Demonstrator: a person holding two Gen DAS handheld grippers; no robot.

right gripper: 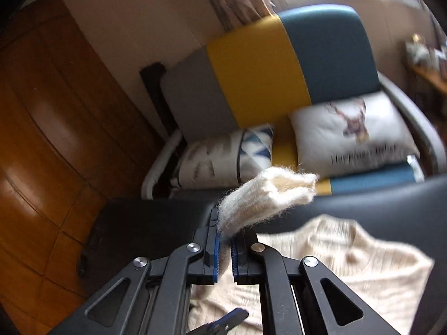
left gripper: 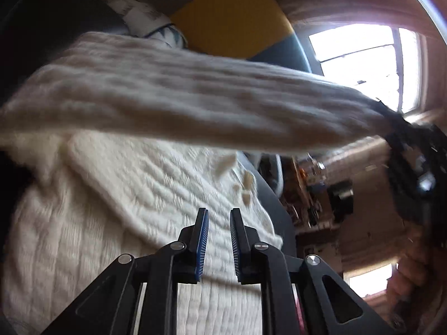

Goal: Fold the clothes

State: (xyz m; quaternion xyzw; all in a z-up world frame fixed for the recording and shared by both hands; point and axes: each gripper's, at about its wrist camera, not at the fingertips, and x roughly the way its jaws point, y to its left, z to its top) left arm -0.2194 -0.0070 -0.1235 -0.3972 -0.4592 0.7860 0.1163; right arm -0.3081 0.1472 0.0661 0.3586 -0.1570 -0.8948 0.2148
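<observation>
Cream knit sweater (left gripper: 117,223) lies spread on a dark padded surface (right gripper: 156,212). One sleeve (left gripper: 195,100) is lifted clear of the body and stretched across the left wrist view, its cuff (right gripper: 268,195) pinched in the right gripper (right gripper: 225,240) — jaws pressed on the knit, cuff end projecting past the fingertips. The left gripper (left gripper: 219,217) hangs above the sweater body near its edge; jaws stand slightly apart with nothing between them. Blur is heavy on the sleeve. Beyond the surface stands a sofa (right gripper: 251,64) in grey, yellow and blue panels, carrying two cushions (right gripper: 349,131). A wooden door (right gripper: 56,128) stands at left; a bright window (left gripper: 360,55) beyond.
</observation>
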